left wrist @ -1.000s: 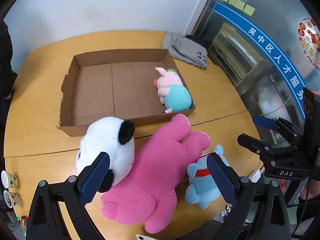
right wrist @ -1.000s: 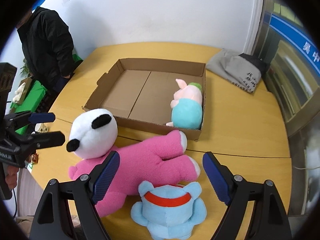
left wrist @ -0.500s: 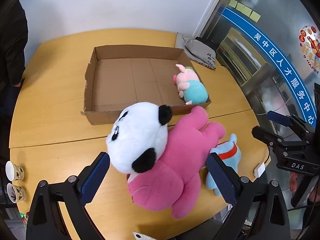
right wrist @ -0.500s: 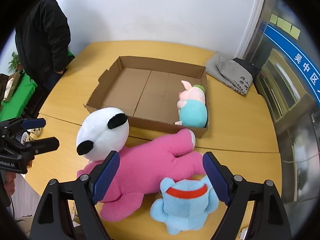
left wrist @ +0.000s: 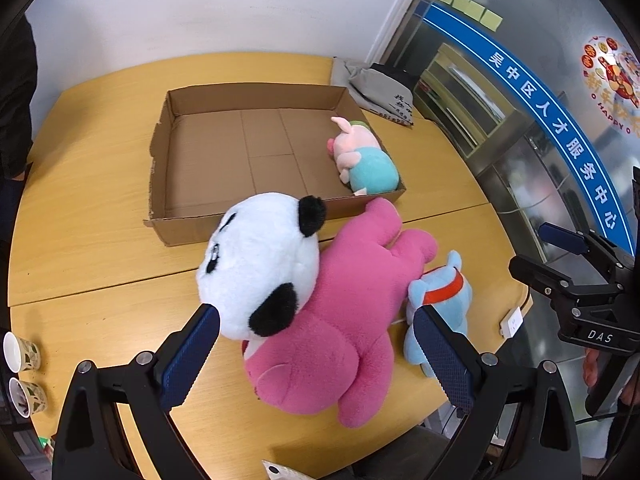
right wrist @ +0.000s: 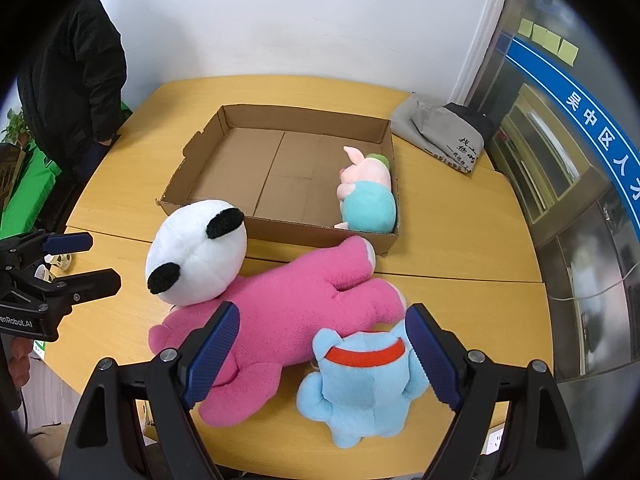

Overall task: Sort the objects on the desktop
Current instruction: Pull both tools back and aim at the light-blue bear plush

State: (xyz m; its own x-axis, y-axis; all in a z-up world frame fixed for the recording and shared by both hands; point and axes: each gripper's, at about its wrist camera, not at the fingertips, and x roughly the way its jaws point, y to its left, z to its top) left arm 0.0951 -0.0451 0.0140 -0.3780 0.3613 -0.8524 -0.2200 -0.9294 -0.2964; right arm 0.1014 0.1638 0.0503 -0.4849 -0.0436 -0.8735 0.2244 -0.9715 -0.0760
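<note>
Plush toys and carton, listed by size. Worktop (right wrist: 460, 240): yellow wood, carrying everything. Cardboard box (right wrist: 224, 168): shallow, open-topped, sitting mid-worktop. Panda plush (left wrist: 320, 320): white head, pink body, lying on the worktop just in front of the box, one foot touching its near wall. Grey bag (right wrist: 440, 136): resting beyond the box's right corner. Blue plush (right wrist: 360, 388): red collar, sitting beside the panda's legs. Pig plush (right wrist: 366, 200): pink and teal, lying inside the box against its right wall. Left claw (left wrist: 316, 354): hovering wide open over the panda, gripping nothing. Right claw (right wrist: 322, 354): hanging wide open above the blue plush, empty. Paper cups (left wrist: 22, 372): two, standing at the worktop's left edge.
</note>
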